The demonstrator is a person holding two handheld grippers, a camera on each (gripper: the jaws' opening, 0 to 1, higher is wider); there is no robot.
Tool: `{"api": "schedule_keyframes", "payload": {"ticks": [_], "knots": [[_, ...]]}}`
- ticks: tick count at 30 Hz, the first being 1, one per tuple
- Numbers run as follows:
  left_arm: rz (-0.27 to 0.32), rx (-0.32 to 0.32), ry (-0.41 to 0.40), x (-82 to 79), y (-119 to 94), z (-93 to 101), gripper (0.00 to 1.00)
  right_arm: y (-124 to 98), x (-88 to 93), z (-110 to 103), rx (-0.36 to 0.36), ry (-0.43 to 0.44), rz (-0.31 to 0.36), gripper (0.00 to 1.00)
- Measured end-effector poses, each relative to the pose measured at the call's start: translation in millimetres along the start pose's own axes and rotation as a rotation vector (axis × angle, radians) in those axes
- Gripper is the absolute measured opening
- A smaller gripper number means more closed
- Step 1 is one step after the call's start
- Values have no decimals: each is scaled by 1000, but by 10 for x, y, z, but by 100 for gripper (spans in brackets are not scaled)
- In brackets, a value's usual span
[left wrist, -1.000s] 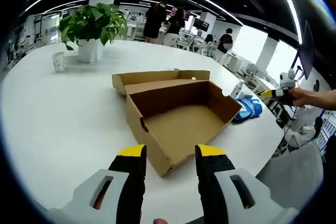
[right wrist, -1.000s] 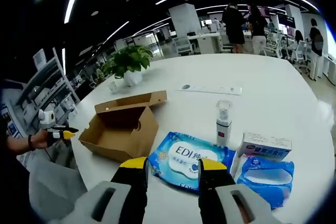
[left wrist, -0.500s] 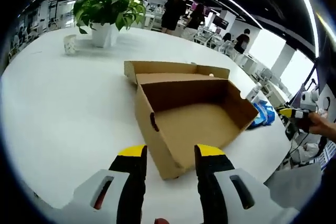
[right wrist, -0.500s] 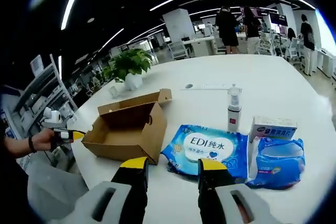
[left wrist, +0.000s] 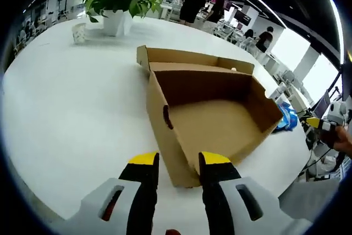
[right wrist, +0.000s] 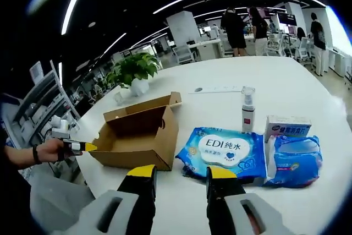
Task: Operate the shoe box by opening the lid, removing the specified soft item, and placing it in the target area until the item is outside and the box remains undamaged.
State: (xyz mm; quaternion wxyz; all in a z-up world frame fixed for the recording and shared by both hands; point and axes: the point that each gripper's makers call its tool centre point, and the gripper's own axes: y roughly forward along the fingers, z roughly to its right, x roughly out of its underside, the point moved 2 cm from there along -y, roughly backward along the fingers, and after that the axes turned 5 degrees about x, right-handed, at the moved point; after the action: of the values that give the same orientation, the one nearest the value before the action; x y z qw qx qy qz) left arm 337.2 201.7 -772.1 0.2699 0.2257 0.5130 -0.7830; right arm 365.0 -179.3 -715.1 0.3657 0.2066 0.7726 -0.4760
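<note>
The left tool (left wrist: 172,160) stood unclenched and empty, its two yellow-tipped jaws apart on either side of the near corner of the shoe box (left wrist: 212,115), close to the cardboard but not clearly touching it. That placing read as a steadying or closing-in stance, ready to hold the carton by its corner. The box sat on the white tabletop (left wrist: 66,103) with its lid (left wrist: 190,58) folded back flat behind the far wall, so the opening step looked done; the inside showed bare brown floor, and the cardboard seemed sound.

The right tool (right wrist: 181,171) was likewise released and held nothing, its jaws spread above the tabletop just short of the blue wet-wipes pack (right wrist: 225,149). That soft pack lay flat beside the box's long side, outside it, which suggested it was the item the task meant and that it was already in its resting place. Further right lay a second blue wipes pack (right wrist: 297,155) touching a small white carton (right wrist: 287,126), with a spray bottle (right wrist: 248,115) upright behind them. A potted plant (right wrist: 133,70) stood well apart at the far side. In the right gripper view the left tool's yellow tip (right wrist: 85,147) showed at the box's end, held in a hand (right wrist: 47,149).
</note>
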Motion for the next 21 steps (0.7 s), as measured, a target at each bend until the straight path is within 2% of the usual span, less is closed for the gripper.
{"api": "schedule_keyframes", "payload": {"ticks": [5,8,10,15,21], "knots": [[10,-16,24,-31,2,-12,26,76,-46,-91,-14,-5,-6,33],[38,-50,-9,-26,-14,-59,24,152,-108,-168,-31,-4,-2,33],[50,-45,-32,-20,-10,-39,21,203,-142,-201,-33,-10,-3,33],[60,-58,-6,-20,-17,3,16,320,-276,-327,-56,-20,6,33],[87,-77,-29,-22,-44,-47,13,462,-440,-389,-61,-16,16,33]]}}
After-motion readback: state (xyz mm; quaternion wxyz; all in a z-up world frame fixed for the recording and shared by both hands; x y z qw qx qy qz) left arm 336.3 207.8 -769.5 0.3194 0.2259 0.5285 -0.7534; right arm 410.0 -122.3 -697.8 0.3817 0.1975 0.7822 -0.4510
